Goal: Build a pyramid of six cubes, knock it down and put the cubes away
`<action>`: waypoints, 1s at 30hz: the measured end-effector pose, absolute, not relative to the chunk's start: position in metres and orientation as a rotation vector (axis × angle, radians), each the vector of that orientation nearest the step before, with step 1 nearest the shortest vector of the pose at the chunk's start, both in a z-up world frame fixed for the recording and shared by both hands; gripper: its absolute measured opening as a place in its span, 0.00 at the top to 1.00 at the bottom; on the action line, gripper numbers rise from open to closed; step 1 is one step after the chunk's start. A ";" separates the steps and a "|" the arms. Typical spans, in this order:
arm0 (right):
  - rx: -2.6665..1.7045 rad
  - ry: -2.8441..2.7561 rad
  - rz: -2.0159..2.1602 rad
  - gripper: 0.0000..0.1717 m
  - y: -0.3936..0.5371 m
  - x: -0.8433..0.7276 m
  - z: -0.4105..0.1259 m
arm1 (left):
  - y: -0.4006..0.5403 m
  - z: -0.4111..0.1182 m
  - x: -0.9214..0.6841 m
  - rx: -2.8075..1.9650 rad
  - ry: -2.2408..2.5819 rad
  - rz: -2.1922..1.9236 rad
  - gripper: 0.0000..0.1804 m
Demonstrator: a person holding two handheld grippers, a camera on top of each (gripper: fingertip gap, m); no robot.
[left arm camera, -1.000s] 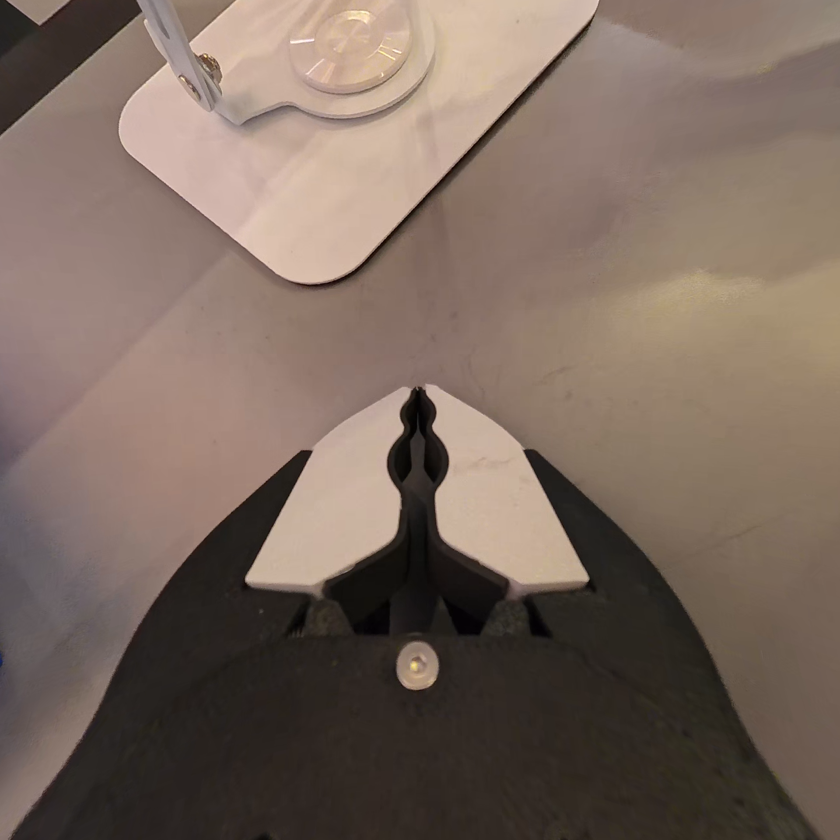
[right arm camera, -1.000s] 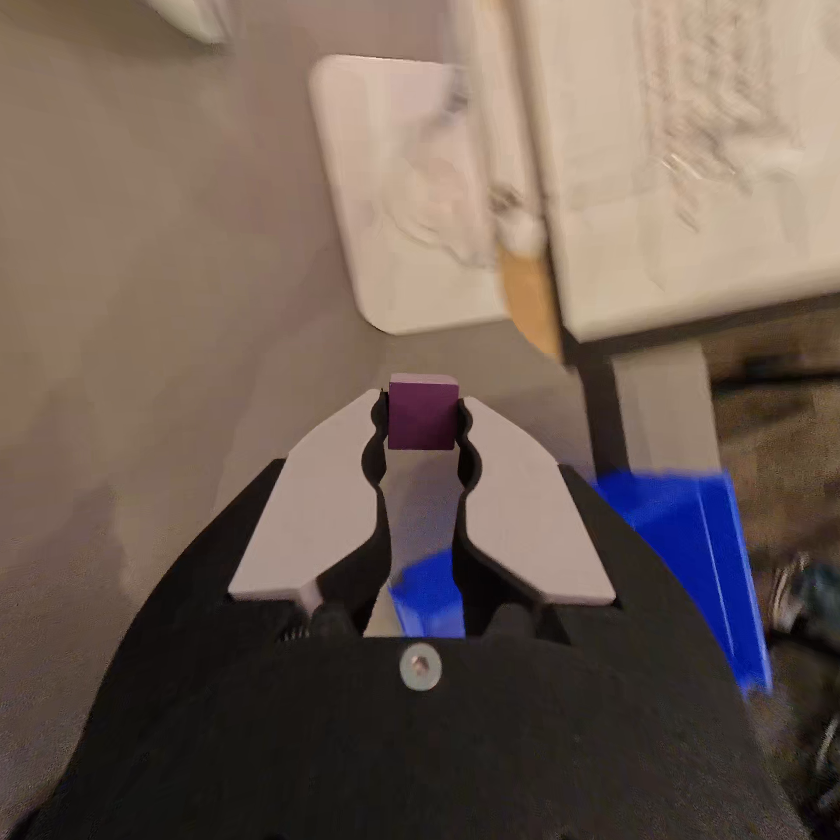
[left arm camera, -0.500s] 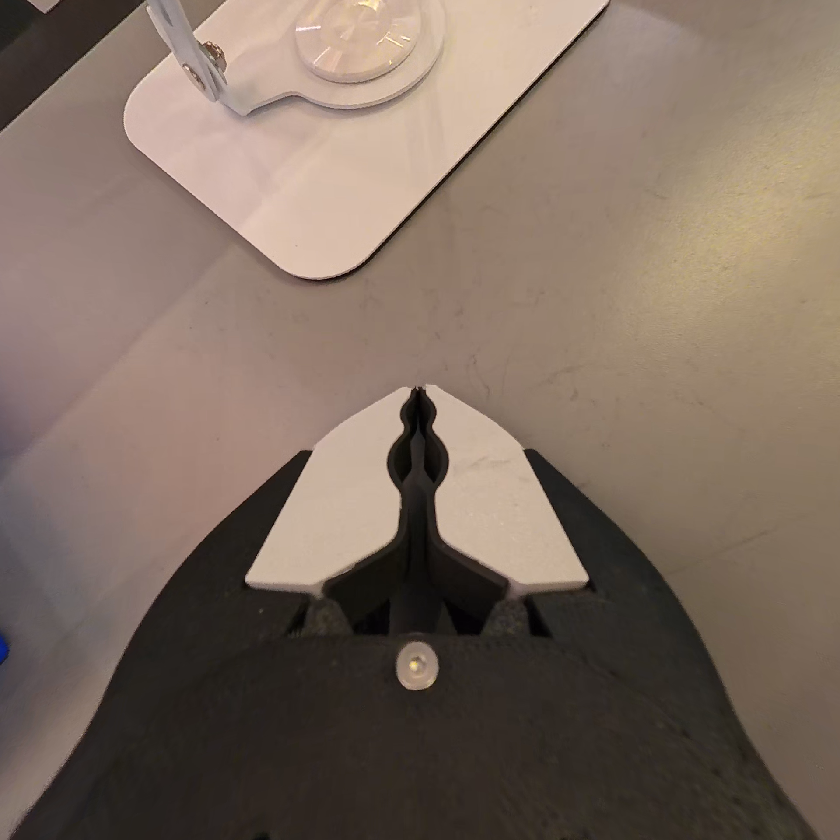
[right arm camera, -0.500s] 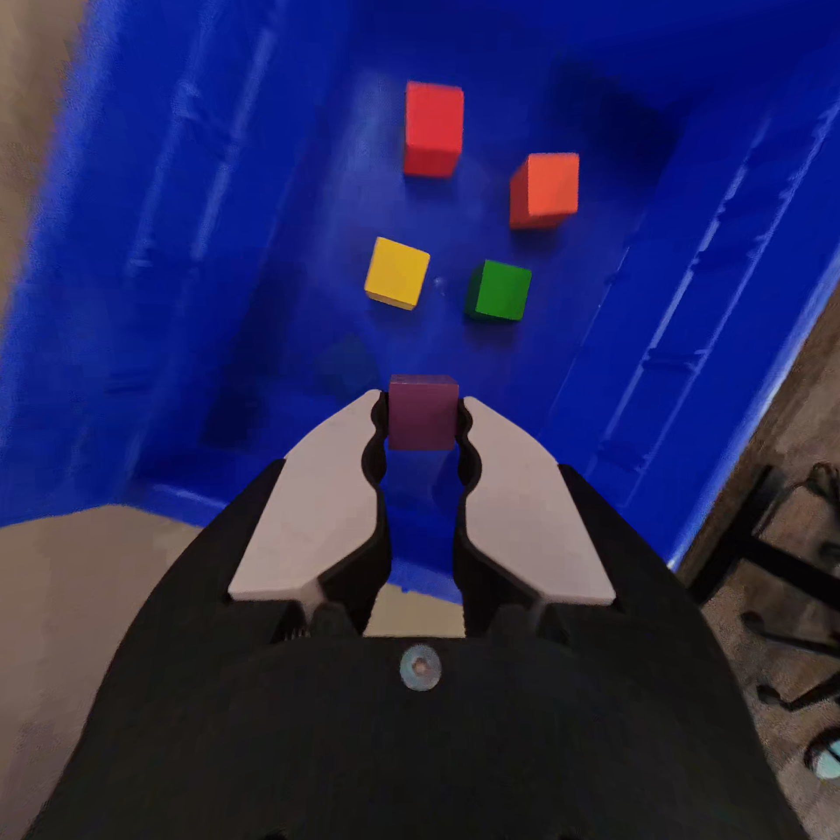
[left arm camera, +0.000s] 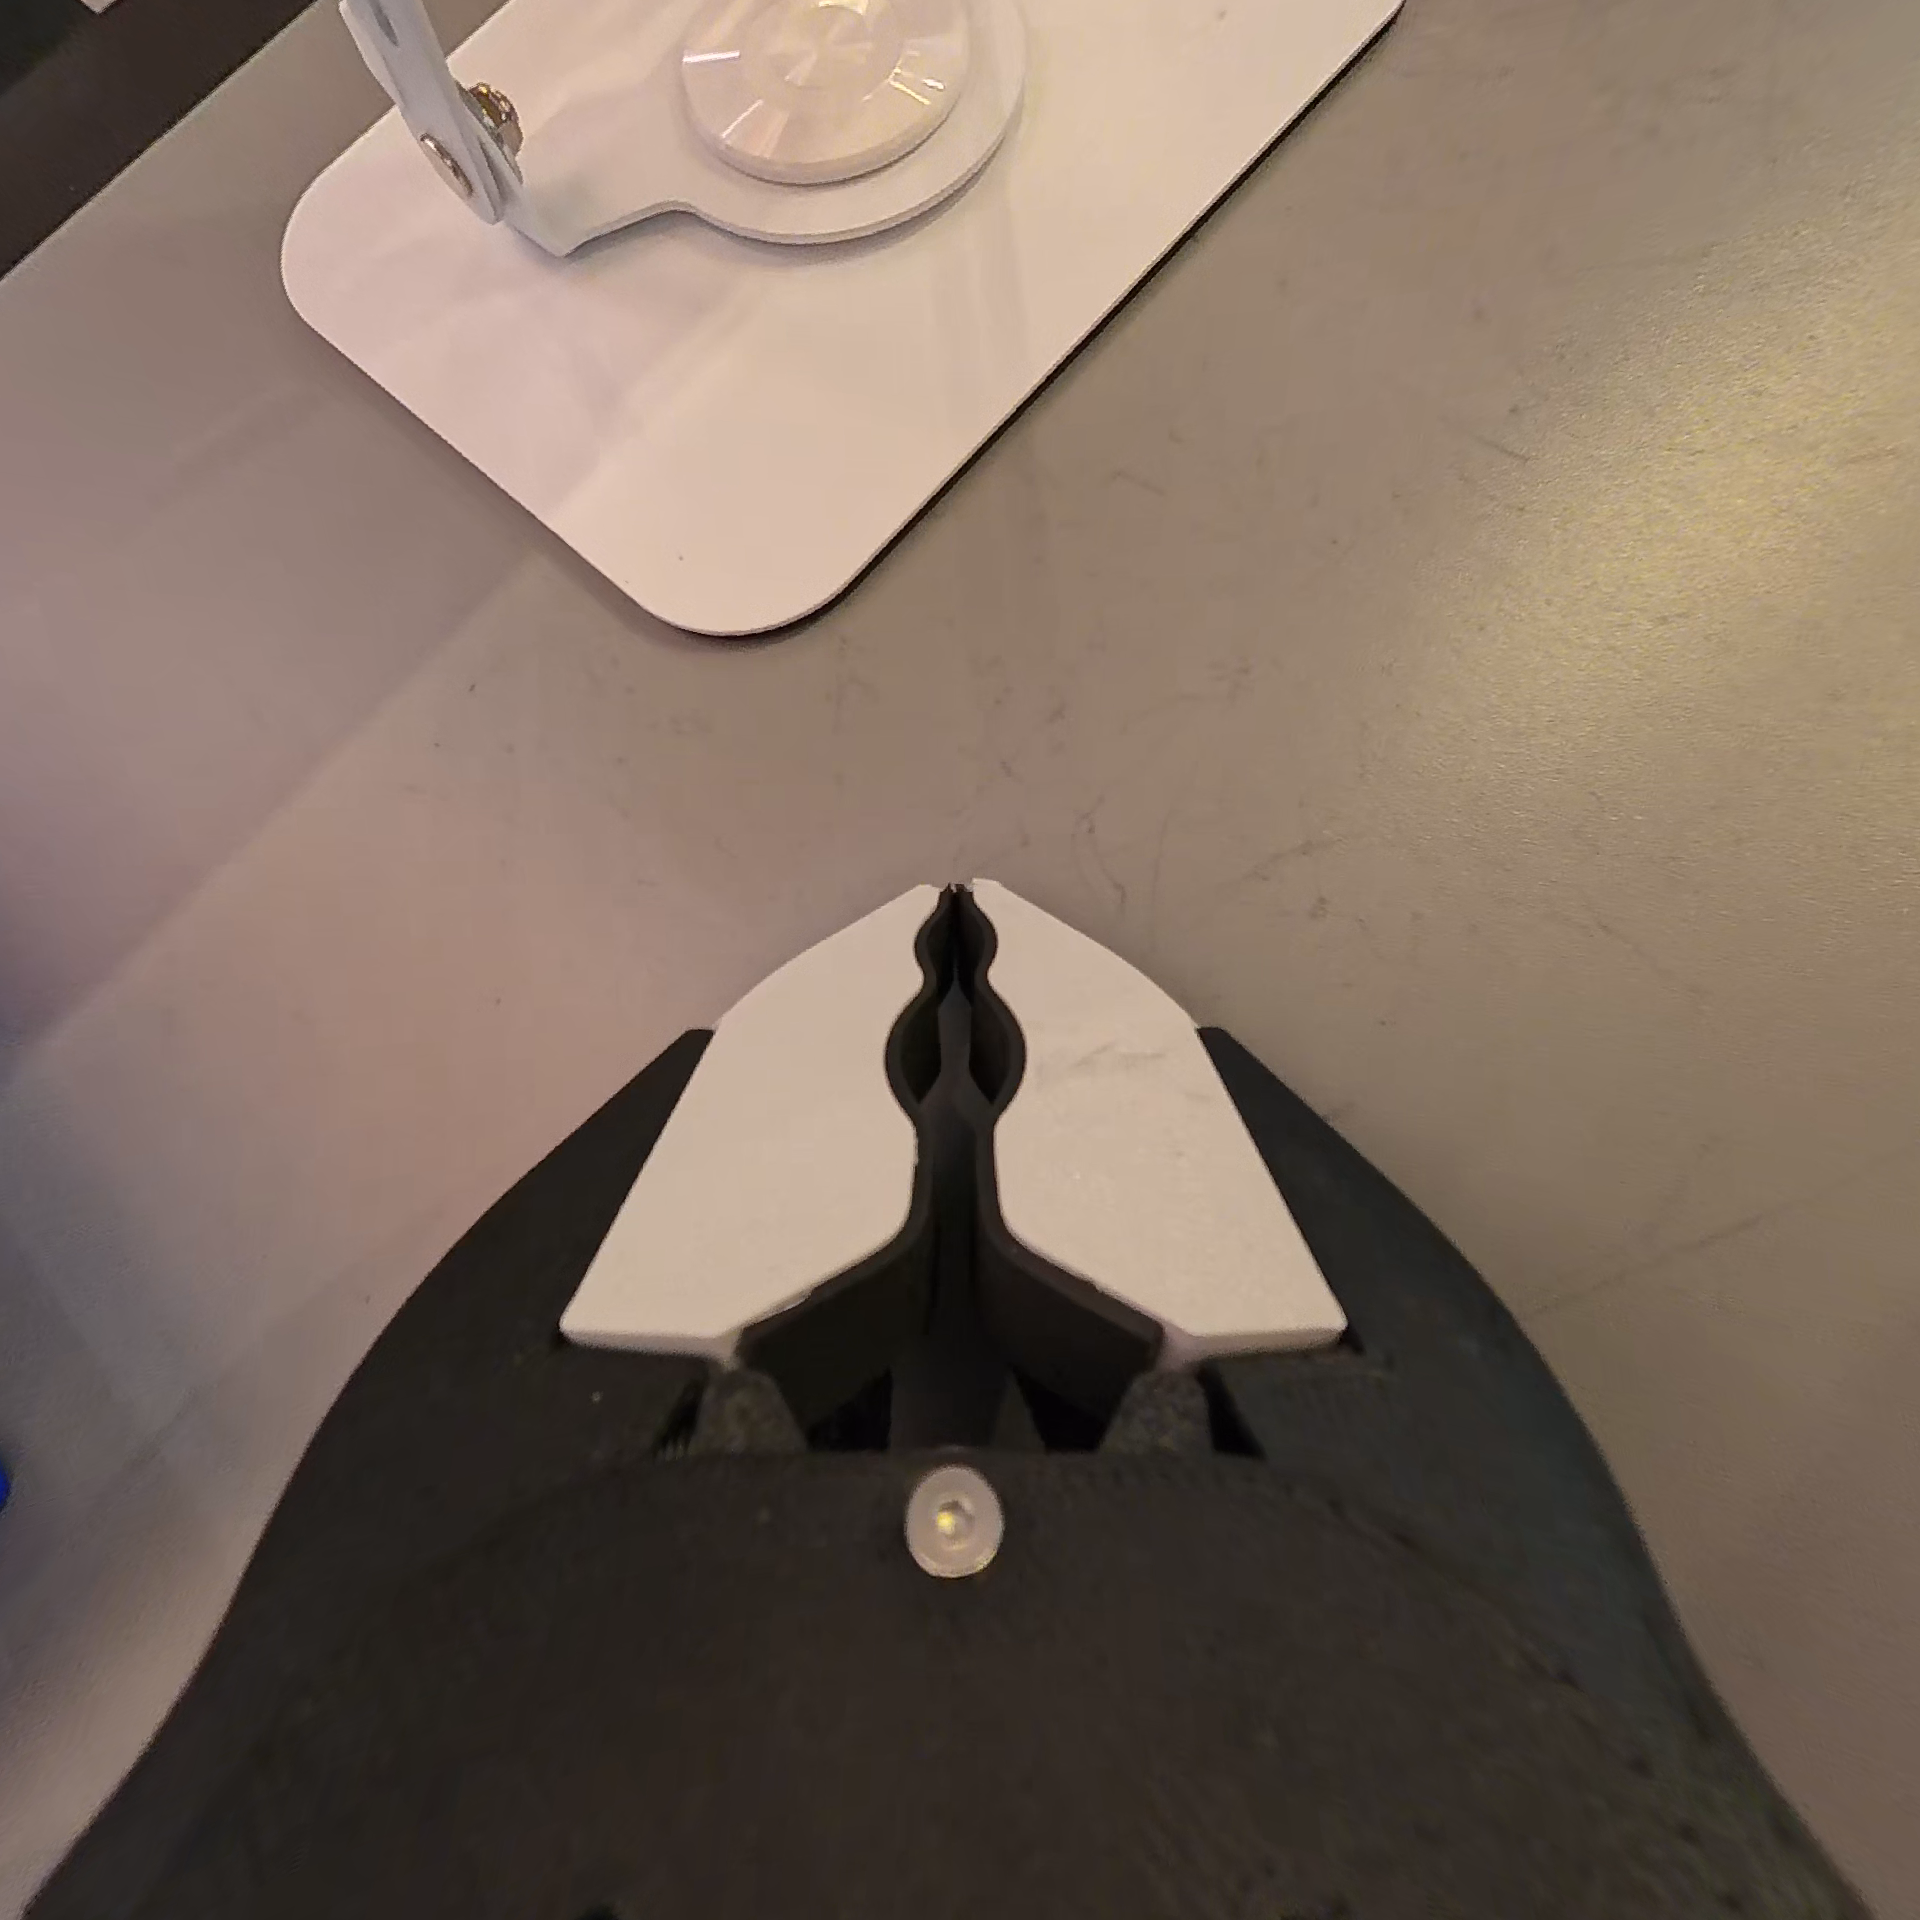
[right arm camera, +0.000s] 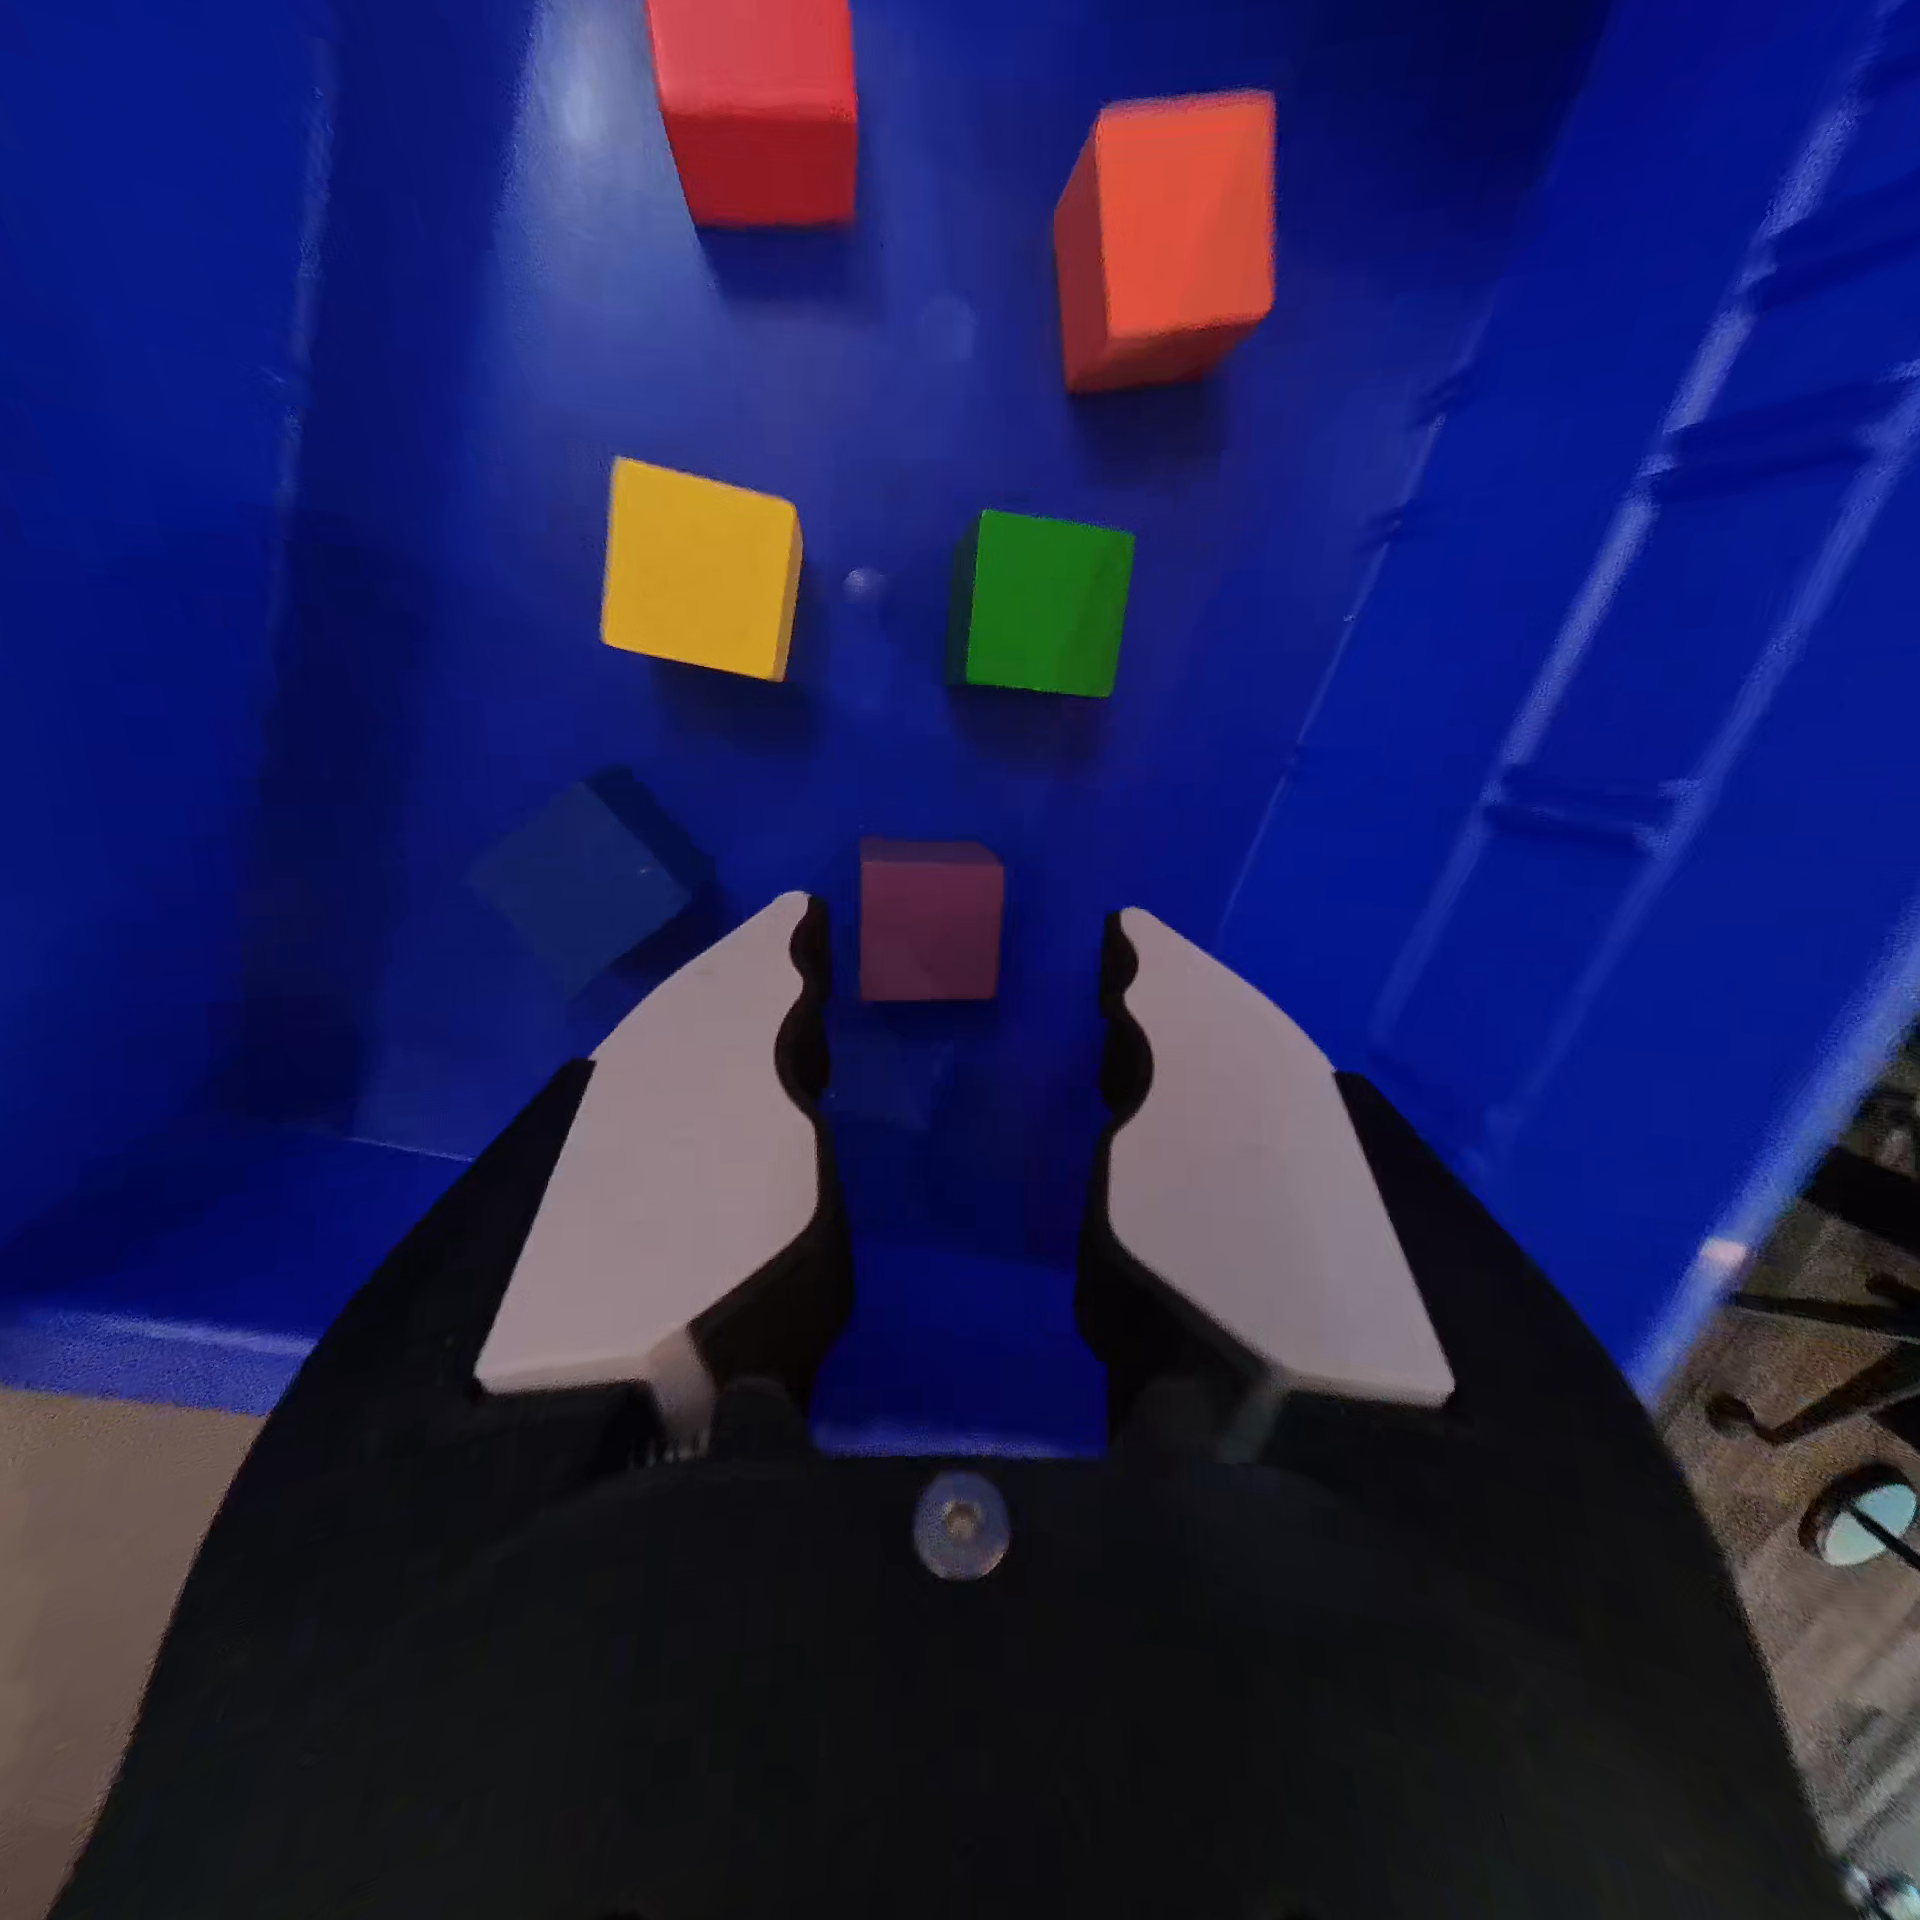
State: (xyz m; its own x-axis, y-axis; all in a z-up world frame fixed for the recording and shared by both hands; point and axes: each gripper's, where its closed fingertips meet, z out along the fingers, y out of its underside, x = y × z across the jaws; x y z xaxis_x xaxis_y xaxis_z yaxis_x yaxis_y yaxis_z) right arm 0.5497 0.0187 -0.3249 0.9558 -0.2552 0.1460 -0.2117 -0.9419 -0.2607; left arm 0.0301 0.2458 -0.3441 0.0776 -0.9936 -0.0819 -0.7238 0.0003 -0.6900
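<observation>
Here the right gripper (right arm camera: 961,920) is hovering over the blue bin (right arm camera: 1558,727), jaws standing wide, gripping nothing. The purple cube (right arm camera: 931,921) is lying, seemingly loose, just past the fingertips beside a dark blue cube (right arm camera: 582,883); yellow (right arm camera: 698,569), green (right arm camera: 1044,603), red (right arm camera: 764,109) and orange (right arm camera: 1174,234) cubes are sitting farther in. The left gripper (left arm camera: 958,889) is resting fully closed and empty above the grey table (left arm camera: 1455,623), facing a white plate (left arm camera: 727,436).

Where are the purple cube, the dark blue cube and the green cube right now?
purple cube (right arm camera: 930,925), right wrist view, middle of its front face.
dark blue cube (right arm camera: 582,883), right wrist view, middle of its top face.
green cube (right arm camera: 1044,603), right wrist view, middle of its top face.
</observation>
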 end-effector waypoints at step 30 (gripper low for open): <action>-2.393 0.483 -0.412 0.54 -0.062 0.580 -0.250 | 0.456 -0.232 -0.187 -1.764 0.717 -0.285 0.59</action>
State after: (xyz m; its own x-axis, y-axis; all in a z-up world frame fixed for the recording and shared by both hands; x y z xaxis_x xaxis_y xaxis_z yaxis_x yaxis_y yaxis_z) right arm 0.5799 -0.0621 -0.2505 0.8826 -0.4396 0.1666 -0.2341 -0.7182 -0.6553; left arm -0.1866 0.4560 -0.2318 0.7837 -0.5983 -0.1668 -0.3210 -0.1603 -0.9334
